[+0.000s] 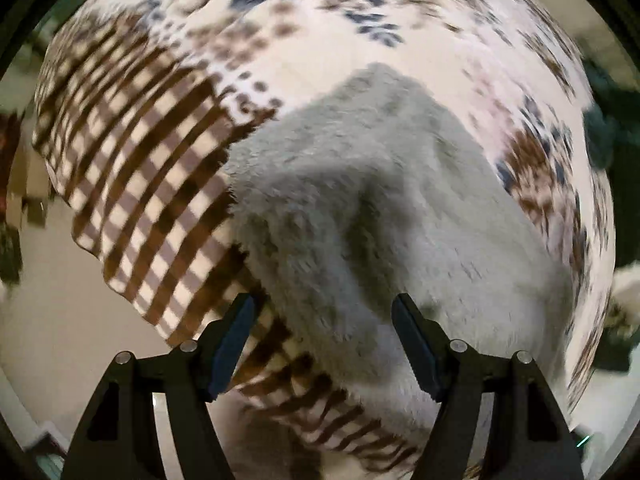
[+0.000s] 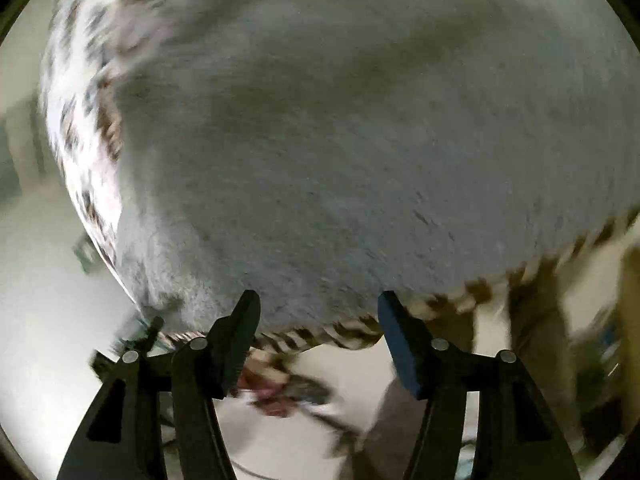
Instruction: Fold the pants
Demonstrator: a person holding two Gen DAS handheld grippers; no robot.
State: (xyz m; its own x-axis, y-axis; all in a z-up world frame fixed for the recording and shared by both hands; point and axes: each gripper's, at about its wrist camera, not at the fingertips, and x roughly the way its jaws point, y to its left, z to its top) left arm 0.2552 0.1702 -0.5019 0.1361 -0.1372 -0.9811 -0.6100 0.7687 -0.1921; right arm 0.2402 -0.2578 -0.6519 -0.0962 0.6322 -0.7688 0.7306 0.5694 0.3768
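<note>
The pants [image 1: 360, 208] are pale grey and fleecy, lying bunched on a patterned blanket [image 1: 152, 184]. In the left wrist view my left gripper [image 1: 324, 308] is open, its fingers apart just above the near part of the pants, holding nothing. In the right wrist view the pants [image 2: 340, 140] fill most of the frame, blurred. My right gripper [image 2: 318, 304] is open and empty, hovering at the near edge of the pants where the blanket's checked border [image 2: 320, 334] shows.
The blanket has brown checks at the left and dark floral spots [image 1: 380, 24] further back. Its edge drops off to a pale floor [image 1: 60, 320]. A blurred reddish object [image 2: 280, 392] lies on the floor below the right gripper.
</note>
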